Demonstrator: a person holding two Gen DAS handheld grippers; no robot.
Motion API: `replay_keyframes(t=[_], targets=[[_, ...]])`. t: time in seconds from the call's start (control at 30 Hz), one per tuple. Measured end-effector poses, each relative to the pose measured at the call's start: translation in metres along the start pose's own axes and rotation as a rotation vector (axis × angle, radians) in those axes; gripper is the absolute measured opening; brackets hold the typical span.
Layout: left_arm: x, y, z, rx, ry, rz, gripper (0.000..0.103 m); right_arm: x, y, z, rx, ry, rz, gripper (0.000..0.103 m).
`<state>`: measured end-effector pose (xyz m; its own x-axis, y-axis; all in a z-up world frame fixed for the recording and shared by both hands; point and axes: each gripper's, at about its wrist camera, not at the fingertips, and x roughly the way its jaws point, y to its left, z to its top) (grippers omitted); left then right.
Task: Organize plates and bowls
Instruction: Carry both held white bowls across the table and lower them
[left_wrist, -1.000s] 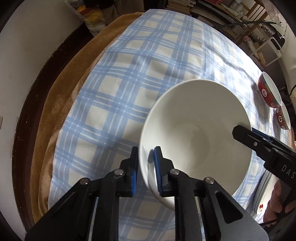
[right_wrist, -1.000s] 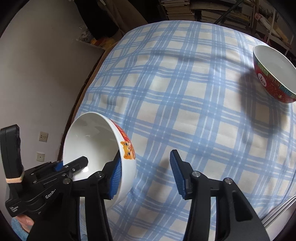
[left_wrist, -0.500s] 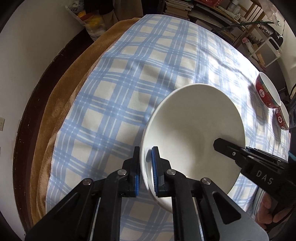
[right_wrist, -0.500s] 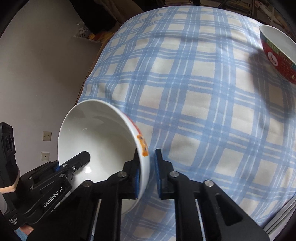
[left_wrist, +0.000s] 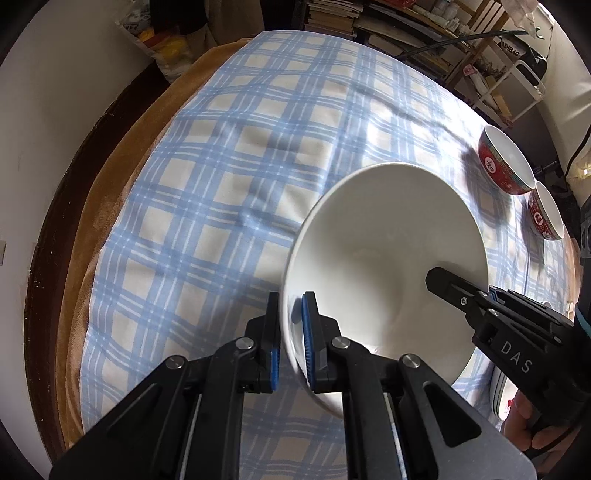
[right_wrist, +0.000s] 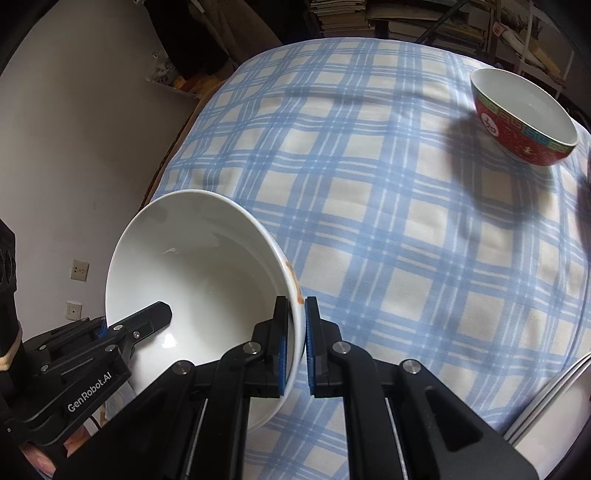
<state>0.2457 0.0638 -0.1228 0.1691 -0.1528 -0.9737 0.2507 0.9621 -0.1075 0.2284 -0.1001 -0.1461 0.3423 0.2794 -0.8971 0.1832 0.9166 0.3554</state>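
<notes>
While both the left gripper (left_wrist: 291, 341) and the right gripper (right_wrist: 295, 347) pinch opposite rims of the white bowl (left_wrist: 384, 266) above the checked tablecloth (left_wrist: 221, 206), two red bowls (left_wrist: 506, 166) stand apart, apparently not yet gathered.

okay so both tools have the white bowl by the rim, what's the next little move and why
Probably carry the white bowl right, toward the red bowls. The left tool and right tool each pinch opposite rim edges, the bowl is tilted above the checked cloth, and the red bowls sit grouped at the far right.
</notes>
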Motion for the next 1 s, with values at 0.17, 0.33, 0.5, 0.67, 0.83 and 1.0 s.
replay_keyframes(t=[0.17,0.33,0.5,0.67,0.83,1.0], targets=[[-0.007,-0.024,-0.009,0.026,-0.005,-0.01,0.011,-0.019,-0.017,-0.011,0.025,-0.024,-0.009,0.01],[-0.013,-0.044,-0.019,0.046,-0.012,-0.017,0.011,-0.036,-0.033,-0.021,0.045,-0.042,-0.018,0.01],[-0.016,-0.059,-0.031,0.06,-0.013,-0.026,0.012,-0.048,-0.047,-0.033,0.074,-0.05,-0.014,0.01],[-0.018,-0.073,-0.04,0.077,-0.008,-0.025,0.012,-0.056,-0.058,-0.042,0.084,-0.052,-0.016,0.01],[-0.017,-0.082,-0.044,0.085,0.002,-0.024,0.012,-0.061,-0.07,-0.048,0.087,-0.054,-0.003,0.011],[-0.011,-0.089,-0.05,0.093,0.02,-0.02,0.013,-0.061,-0.078,-0.055,0.091,-0.039,-0.008,0.011]])
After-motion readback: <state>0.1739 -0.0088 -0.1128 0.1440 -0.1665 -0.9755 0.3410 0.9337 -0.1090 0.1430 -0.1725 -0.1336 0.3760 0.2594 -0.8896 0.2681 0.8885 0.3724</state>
